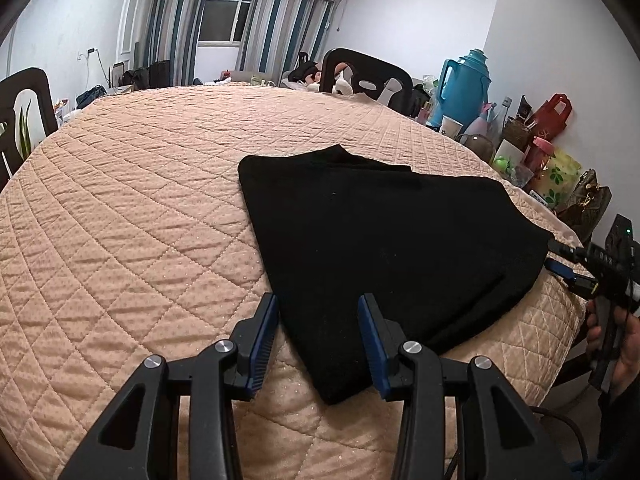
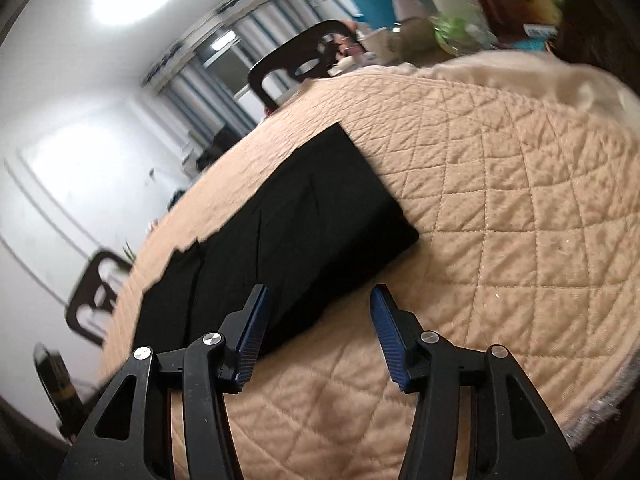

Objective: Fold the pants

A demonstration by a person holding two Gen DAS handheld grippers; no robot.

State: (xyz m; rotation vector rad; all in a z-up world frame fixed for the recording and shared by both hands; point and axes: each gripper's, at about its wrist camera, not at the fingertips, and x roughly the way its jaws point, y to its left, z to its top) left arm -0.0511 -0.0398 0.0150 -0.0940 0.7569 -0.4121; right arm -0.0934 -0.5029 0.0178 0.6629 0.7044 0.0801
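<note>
Pants (image 1: 380, 236) are lying folded into a flat black slab on the quilted bench (image 1: 132, 208).

The matte, dark knit cloth is sitting toward the right side of the peach cover, whose diamond stitching is puckering softly. The left claw (image 1: 318, 342) is hovering with its ribbed blue pads spread apart over the nearest corner, gripping nothing. The right claw (image 2: 318, 330) is likewise gaping wide, empty, beside the pants' long edge. A glossy teal thermos (image 1: 464, 84) is standing beyond; no lettering is coming through legibly.
</note>
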